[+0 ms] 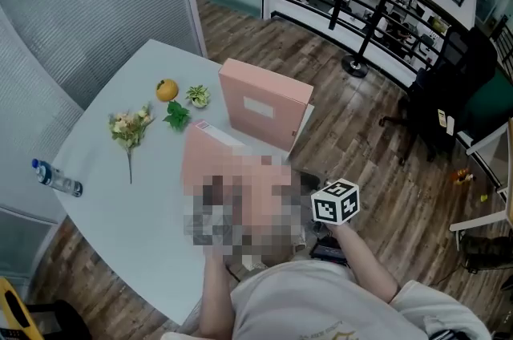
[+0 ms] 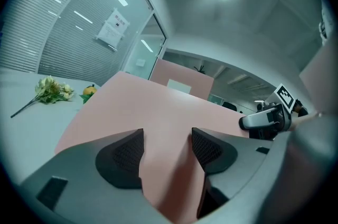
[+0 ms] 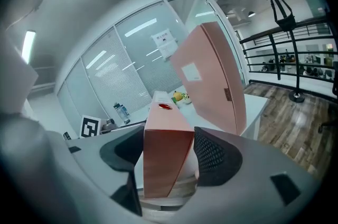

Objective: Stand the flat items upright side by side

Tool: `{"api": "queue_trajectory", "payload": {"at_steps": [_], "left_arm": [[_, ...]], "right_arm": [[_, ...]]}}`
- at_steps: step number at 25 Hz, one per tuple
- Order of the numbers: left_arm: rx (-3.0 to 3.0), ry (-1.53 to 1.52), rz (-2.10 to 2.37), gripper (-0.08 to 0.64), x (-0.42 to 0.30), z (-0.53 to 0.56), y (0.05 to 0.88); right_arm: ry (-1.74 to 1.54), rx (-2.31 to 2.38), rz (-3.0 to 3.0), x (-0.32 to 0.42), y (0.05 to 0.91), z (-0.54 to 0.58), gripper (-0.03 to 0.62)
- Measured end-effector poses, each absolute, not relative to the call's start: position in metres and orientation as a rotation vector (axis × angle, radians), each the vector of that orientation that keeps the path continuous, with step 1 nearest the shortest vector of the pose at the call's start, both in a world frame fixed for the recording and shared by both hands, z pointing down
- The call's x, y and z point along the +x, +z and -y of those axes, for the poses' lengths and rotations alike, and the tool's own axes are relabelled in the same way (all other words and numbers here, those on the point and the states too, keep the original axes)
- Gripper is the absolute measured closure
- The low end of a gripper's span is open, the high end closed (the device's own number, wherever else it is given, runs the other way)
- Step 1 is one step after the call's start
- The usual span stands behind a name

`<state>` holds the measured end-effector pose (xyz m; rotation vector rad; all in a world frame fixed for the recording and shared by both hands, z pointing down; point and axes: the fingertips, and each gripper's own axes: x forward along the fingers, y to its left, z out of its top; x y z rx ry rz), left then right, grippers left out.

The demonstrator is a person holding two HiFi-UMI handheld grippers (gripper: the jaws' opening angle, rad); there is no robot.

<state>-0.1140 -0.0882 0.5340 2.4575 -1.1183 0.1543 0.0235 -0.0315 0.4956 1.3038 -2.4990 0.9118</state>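
Both tools are engaged on one pink file box (image 1: 210, 150).

- Right tool (image 3: 169, 151): the jaws are clamped on the narrow end of this box.
- Left tool (image 2: 166, 151): the jaws are closed against the box's broad pink panel, which passes between them.

The held box is at the near edge of the counter (image 1: 104, 194), directly in front of the person. Its long axis runs away from the right tool toward the orange (image 1: 167, 90). Whether its lower edge rests on the counter cannot be made out.

The second pink box (image 1: 260, 106) is already upright. It stands just beyond the held box and to its right, with a strip of bare counter between the two.

Judgement: the held box must be brought vertical, with its broad face parallel to the standing box. The right tool is nearer the gap and would steer.
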Motion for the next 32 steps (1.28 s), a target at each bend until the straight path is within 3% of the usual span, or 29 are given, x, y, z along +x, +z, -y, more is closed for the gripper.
{"api": "queue_trajectory", "payload": {"at_steps": [32], "left_arm": [[2.287, -0.084, 0.979, 0.276, -0.112, 0.079, 0.544]], "right_arm": [[0.169, 1.332, 2.300, 0.002, 0.467, 0.011, 0.282]]}}
